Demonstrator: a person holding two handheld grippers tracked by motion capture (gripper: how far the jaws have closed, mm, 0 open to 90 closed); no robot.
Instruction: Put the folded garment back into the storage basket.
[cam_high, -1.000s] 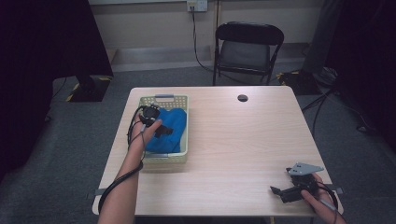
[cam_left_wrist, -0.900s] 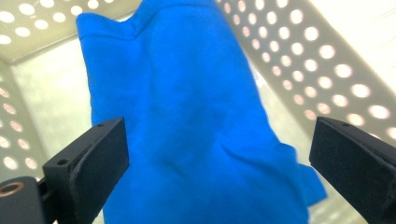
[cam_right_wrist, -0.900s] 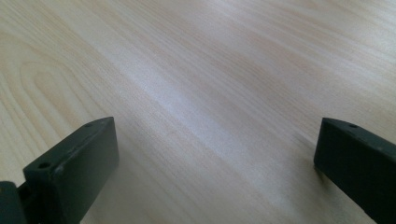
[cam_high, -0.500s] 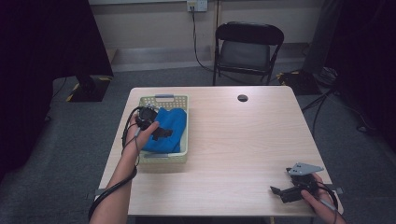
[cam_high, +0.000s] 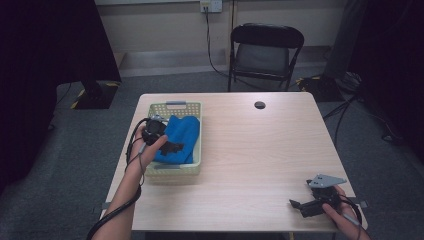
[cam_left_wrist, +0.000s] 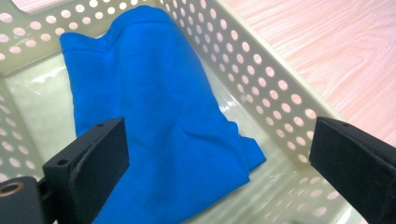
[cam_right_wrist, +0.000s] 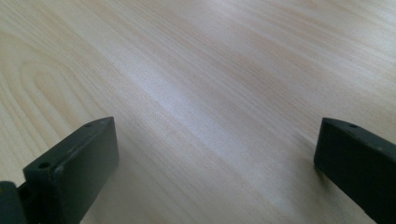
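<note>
A blue cloth lies crumpled inside a pale yellow perforated basket on the left of the wooden table. My left gripper hovers over the basket's near end, open, with its jaws spread wide above the cloth and nothing held. My right gripper rests low over the table's near right corner, open, with bare wood between its jaws.
A small dark round object lies on the table near its far edge. A black folding chair stands behind the table. Cables run on the floor at the right.
My left gripper has drawn back toward the near-left end of the basket, and the blue cloth lies free. The right gripper has stayed put.
</note>
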